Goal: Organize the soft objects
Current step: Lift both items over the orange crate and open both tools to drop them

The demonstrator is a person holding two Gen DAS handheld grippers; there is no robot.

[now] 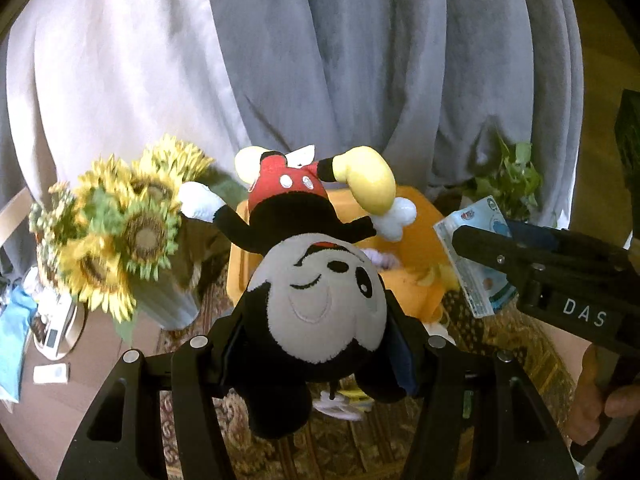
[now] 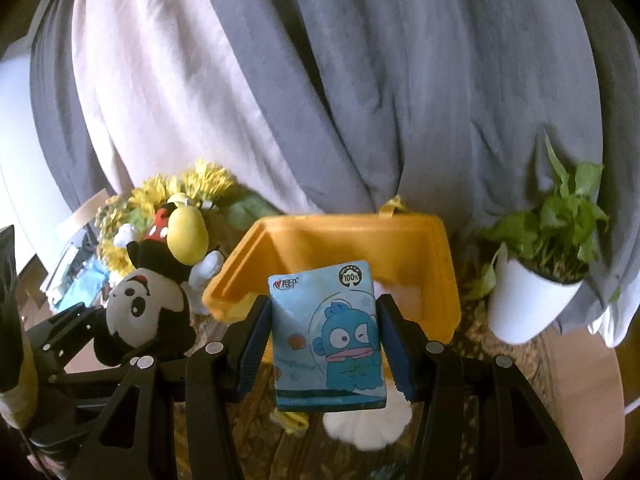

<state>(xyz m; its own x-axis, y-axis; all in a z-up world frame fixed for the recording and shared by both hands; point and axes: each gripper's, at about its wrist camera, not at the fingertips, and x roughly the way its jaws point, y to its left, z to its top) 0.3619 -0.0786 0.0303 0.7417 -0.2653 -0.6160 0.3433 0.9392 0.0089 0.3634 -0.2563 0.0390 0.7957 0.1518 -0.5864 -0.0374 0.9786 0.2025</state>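
Left claw (image 1: 320, 344) is gripping the mouse plush (image 1: 316, 300); right claw (image 2: 324, 344) is gripping the tissue pack (image 2: 328, 336), the yellow bin (image 2: 436, 264) lying just ahead of both.

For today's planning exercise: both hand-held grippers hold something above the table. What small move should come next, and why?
Probably carry the mouse plush forward over the open orange bin and lower it. The left hand-held gripper clamps its head, the bin lies just ahead, and the right hand-held gripper holds the tissue pack.
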